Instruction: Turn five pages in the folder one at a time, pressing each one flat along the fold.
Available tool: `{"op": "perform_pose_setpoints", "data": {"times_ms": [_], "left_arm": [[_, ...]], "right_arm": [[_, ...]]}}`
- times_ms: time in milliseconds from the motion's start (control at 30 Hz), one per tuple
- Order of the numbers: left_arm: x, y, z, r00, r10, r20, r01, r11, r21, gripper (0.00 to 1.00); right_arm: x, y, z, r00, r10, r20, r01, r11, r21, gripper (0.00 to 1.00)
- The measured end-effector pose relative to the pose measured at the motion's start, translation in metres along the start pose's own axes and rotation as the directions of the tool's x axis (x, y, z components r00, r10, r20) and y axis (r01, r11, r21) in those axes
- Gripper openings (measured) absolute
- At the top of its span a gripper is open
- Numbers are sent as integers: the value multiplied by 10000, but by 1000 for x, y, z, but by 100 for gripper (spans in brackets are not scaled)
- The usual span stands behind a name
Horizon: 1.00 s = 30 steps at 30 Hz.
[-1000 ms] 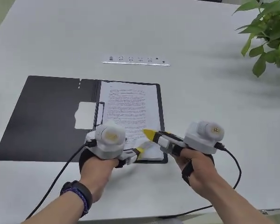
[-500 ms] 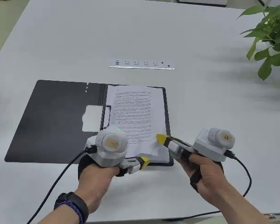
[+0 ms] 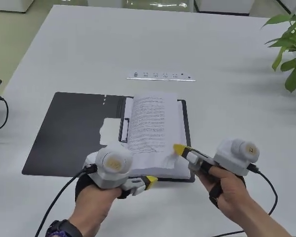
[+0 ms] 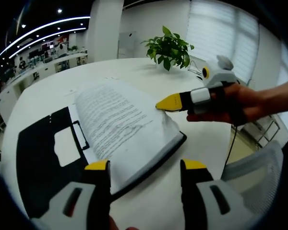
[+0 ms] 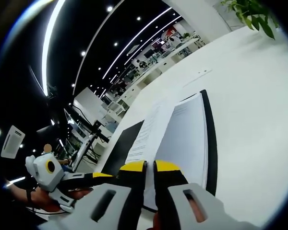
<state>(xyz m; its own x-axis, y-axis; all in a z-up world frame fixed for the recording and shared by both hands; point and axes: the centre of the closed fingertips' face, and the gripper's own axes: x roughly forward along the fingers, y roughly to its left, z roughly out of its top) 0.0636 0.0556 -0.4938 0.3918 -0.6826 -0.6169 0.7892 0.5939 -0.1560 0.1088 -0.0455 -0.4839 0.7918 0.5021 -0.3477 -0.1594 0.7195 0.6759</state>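
Lifted higher now: page [image 3: 150,123] pinched in closed right tool [image 3: 178,148]; left tool [image 4: 145,165] open, empty; arc it left slowly.

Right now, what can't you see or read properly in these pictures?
- Words on the white printed page: too small to read in the head view, and blurred in the left gripper view.
- Sheets beneath it in the black folder: hidden by that raised page.
- Green leafy plant: cut off by the head view's right edge.
- Silver socket strip: its markings are too tiny to make out.
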Motion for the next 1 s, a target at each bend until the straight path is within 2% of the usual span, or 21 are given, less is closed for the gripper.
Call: {"op": "perform_pose_setpoints", "data": {"times_ms": [233, 400, 567, 667, 767, 1000], "left_arm": [[-14, 6, -1, 9997, 226, 63, -227, 9997, 127, 58], [-20, 13, -1, 9989, 369, 290, -367, 9993, -92, 59], [-30, 17, -5, 9983, 455, 377, -449, 9988, -172, 59], [-35, 19, -12, 9980, 601, 200, -606, 9977, 291, 59], [-42, 23, -16, 9977, 616, 296, -620, 9980, 126, 59], [-64, 42, -25, 9946, 967, 381, -967, 9953, -16, 60]], "right_arm": [[4, 8, 7, 9996, 82, 284, -89, 9996, 268, 1], [11, 21, 3, 9996, 219, 200, -226, 9992, 338, 0], [19, 31, 1, 9992, 200, 342, -227, 9966, 795, 0], [24, 41, -3, 9990, 283, 350, -313, 9955, 893, 0], [31, 51, -7, 9983, 459, 349, -489, 9945, 930, 0], [51, 81, -22, 9961, 881, -7, -877, 9929, 805, 0]]}}
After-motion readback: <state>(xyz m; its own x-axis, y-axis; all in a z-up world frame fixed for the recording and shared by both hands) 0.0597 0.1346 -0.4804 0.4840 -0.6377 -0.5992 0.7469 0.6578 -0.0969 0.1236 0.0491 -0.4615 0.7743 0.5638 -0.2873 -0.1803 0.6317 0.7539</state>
